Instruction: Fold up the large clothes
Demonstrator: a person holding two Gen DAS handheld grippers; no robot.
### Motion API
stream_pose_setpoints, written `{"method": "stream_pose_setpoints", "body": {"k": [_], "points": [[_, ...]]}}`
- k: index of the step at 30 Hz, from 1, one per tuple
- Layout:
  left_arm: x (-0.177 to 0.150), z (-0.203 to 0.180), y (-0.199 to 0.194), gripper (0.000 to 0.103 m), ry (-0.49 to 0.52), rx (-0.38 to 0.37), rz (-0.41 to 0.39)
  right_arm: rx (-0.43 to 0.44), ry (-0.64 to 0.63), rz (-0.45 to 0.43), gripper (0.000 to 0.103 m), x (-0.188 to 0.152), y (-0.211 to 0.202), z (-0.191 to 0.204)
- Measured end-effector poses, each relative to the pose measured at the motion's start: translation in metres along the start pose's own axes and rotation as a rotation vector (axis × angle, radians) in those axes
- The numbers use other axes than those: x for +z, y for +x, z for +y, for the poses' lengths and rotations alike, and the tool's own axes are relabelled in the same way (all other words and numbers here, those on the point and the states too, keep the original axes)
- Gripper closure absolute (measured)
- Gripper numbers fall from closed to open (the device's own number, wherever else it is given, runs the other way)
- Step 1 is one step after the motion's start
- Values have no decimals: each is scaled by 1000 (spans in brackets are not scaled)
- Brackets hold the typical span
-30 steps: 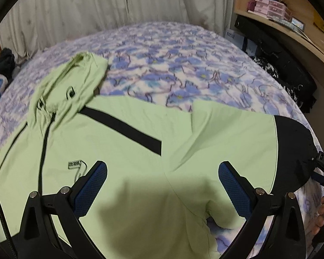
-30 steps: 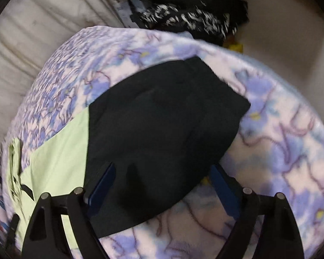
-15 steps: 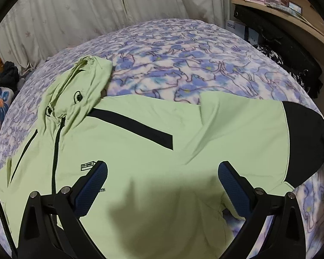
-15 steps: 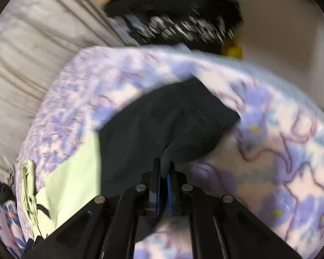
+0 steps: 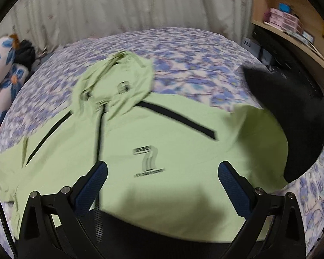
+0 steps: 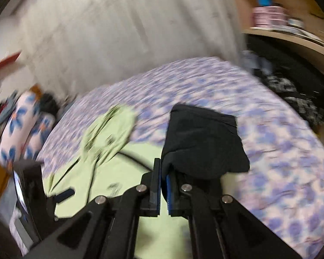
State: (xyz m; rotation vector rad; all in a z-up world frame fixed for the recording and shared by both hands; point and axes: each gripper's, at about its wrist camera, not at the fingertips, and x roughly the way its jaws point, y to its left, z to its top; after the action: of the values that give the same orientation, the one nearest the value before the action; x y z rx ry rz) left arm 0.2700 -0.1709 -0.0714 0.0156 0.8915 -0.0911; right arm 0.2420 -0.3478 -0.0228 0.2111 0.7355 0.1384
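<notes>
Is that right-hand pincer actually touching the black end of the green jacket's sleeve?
Touching. In the right wrist view, the right gripper is shut on the black sleeve end; the cloth bunches out from between its closed pads, lifted above the bed.

Chest print [image 5: 148, 161] on jacket [image 5: 183, 194] smeared, unreadable; shelf boxes [image 6: 269, 16] blurred; jacket hem cut off at bottom edge.

The left hand-held gripper [image 5: 161, 179] points downward at a slant, its two black arms spread wide and its blue-padded fingers [image 5: 90, 188] far apart with nothing between them. It also shows at the left edge of the right wrist view. The right hand-held gripper [image 6: 163, 185] is angled down too, its jaws pressed nearly together, pinching a fold of black cloth [image 6: 203, 142] that bunches up above the tips.
</notes>
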Motion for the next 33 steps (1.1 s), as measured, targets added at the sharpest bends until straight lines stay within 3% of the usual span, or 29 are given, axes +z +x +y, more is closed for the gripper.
{"method": "stream_pose_setpoints", "body": {"k": [4, 9, 15, 21, 27, 33], "points": [[-22, 50, -3, 2, -43, 34, 13, 60, -22, 137, 99, -49, 52, 37], [-50, 97, 10, 2, -82, 51, 69, 13, -38, 283, 92, -112, 96, 59], [-77, 111, 19, 2, -93, 14, 108, 35, 43, 246, 65, -136, 69, 57], [-80, 82, 10, 2, -43, -45, 83, 9, 69, 186, 63, -146, 28, 49], [-78, 26, -1, 2, 88, -95, 52, -154, 87, 152, 63, -151, -6, 26], [-81, -22, 12, 2, 202, -108, 80, -158, 181, 116, 63, -151, -21, -7]]}}
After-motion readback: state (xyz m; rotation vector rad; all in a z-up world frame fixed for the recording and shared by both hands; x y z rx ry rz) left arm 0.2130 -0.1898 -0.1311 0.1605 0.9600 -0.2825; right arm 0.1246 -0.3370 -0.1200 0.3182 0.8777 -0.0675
